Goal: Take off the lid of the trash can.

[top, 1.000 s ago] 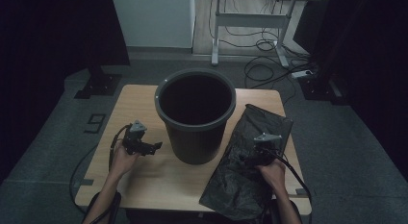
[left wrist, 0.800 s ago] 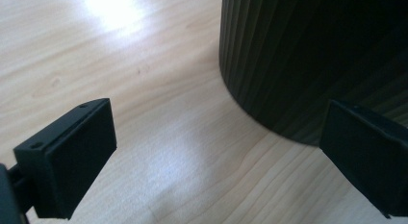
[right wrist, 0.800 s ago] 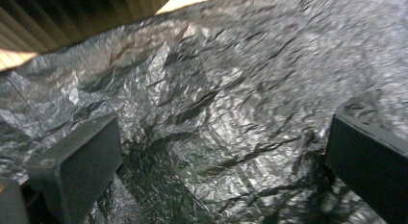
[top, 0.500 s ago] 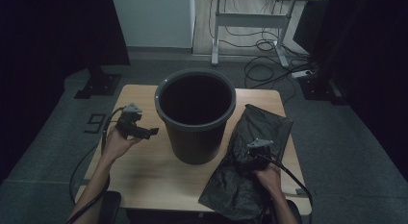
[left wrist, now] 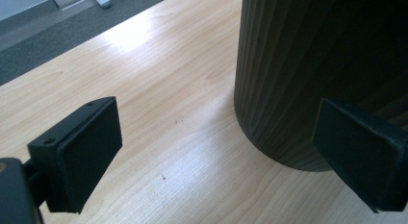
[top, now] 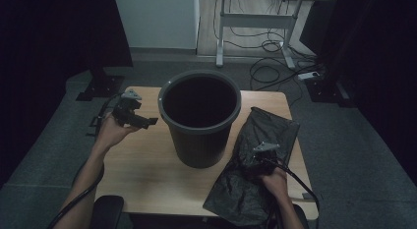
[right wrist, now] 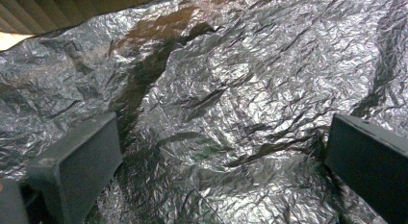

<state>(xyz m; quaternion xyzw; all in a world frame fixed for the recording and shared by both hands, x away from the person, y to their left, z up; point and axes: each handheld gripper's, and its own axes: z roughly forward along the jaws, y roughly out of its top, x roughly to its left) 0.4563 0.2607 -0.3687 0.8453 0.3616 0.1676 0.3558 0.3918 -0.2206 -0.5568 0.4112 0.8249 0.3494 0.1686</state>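
A dark ribbed bin [top: 200, 116] stands upright and empty at the middle of the wooden table [top: 142, 165]. A crumpled black plastic bag [top: 251, 165] lies flat to the right of it, reaching past the table's front edge. My left gripper [top: 147, 122] is held above the table, left of the bin, open and pointing at the bin's wall [left wrist: 308, 75]. My right gripper [top: 252, 160] hovers just over the bag [right wrist: 226, 108], jaws wide open with nothing between them.
A desk frame [top: 255, 22] with loose cables [top: 275, 62] stands on the grey floor behind the table. A black stand base [top: 101, 84] sits at the far left. Bare tabletop [left wrist: 159, 113] lies left of and in front of the bin.
My left gripper has moved away from me and to the left, rising beside the bin. My right gripper has drawn back toward me over the bag.
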